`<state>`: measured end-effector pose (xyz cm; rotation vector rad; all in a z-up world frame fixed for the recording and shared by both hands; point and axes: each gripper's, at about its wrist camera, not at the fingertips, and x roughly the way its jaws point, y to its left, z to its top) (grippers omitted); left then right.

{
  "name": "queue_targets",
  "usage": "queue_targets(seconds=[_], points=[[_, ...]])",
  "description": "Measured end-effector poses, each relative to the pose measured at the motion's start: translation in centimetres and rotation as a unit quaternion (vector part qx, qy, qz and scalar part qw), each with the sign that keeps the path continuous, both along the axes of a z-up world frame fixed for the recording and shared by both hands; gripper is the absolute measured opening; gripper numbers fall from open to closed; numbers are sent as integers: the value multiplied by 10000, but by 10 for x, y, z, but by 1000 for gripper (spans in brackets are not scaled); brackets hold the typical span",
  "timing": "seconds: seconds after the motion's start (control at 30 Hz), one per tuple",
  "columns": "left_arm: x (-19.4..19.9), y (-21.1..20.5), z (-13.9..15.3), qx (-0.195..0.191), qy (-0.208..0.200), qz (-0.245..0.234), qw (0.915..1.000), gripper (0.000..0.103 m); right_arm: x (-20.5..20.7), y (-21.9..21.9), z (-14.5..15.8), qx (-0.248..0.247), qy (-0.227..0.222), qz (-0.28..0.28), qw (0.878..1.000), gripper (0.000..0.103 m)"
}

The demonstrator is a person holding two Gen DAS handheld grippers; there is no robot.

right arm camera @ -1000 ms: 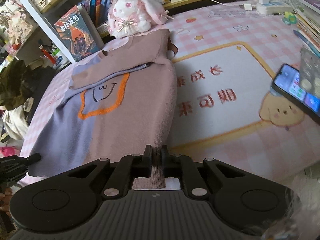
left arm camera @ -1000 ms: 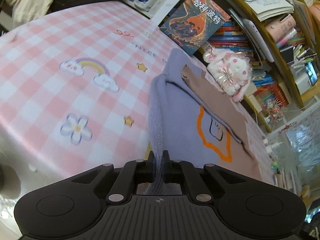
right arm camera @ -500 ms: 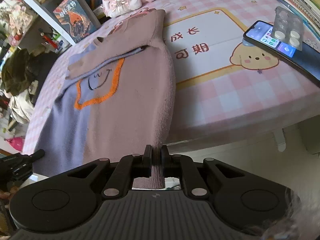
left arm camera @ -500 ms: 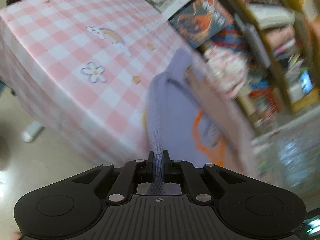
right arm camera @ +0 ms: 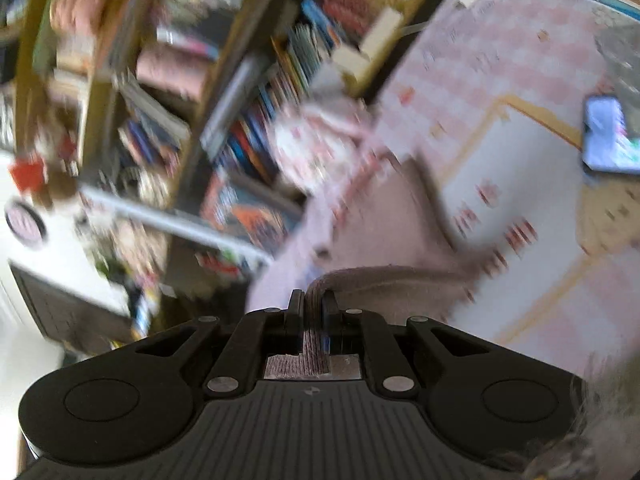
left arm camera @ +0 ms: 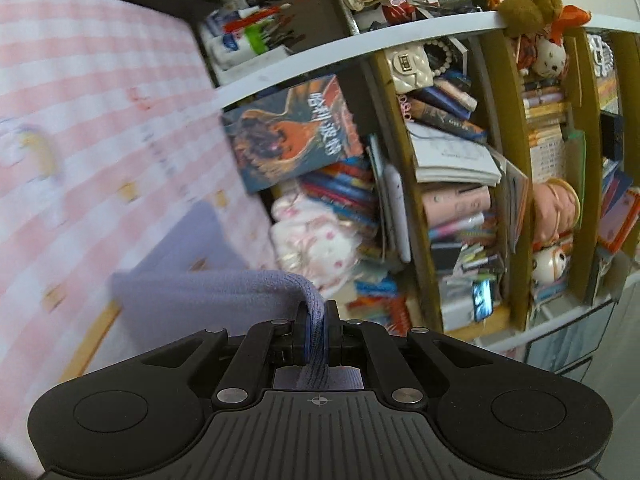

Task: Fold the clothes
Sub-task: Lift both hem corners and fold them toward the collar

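The sweater is half lavender, half dusty pink. My left gripper (left arm camera: 316, 320) is shut on its lavender hem (left arm camera: 224, 280), lifted and carried over the lavender body (left arm camera: 188, 236) lying on the pink checked tablecloth (left arm camera: 80, 120). My right gripper (right arm camera: 312, 308) is shut on the pink hem (right arm camera: 384, 276), with the pink part of the sweater (right arm camera: 384, 216) lying ahead on the table. Both views are motion-blurred.
A packed bookshelf (left arm camera: 460, 160) stands along the table's far side, with a white plush rabbit (left arm camera: 316, 236) and a leaning book (left arm camera: 292, 132) at its foot. A phone (right arm camera: 608, 140) lies at the right on the cloth's cartoon print.
Both grippers have swung up and forward toward the bookshelf, carrying the sweater's hem over its body. The views tilted from looking down on the table to facing the shelves.
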<state>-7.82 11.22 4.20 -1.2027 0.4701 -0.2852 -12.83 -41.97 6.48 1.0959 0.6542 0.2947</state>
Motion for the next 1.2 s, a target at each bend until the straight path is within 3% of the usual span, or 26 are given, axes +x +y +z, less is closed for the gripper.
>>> queue_targets(seconds=[0.3, 0.53, 0.7, 0.8, 0.87, 0.97, 1.1, 1.2], points=[[97, -1, -13, 20, 212, -127, 9997, 4, 88, 0, 1, 291, -103, -742, 9968, 8], [156, -9, -42, 469, 780, -432, 9949, 4, 139, 5, -34, 38, 349, -1063, 9937, 8], [175, -13, -59, 695, 1128, -558, 9896, 6, 168, 10, -57, -243, 717, -1178, 9902, 8], [179, -11, -61, 835, 1253, -562, 9870, 15, 178, 12, -62, -439, 867, -1174, 9883, 12], [179, -7, -58, 986, 1256, -548, 9857, 34, 183, 14, -62, -617, 924, -1155, 9871, 17], [176, 1, -50, 1237, 1154, -472, 9844, 54, 184, 15, -56, -833, 850, -1140, 9863, 34], [162, 15, -36, 1769, 830, -428, 9798, 55, 180, 15, -41, -1262, 716, -1018, 9842, 42], [151, 11, -30, 2357, 645, -626, 9677, 55, 172, 23, -30, -2050, 553, -789, 9740, 46]])
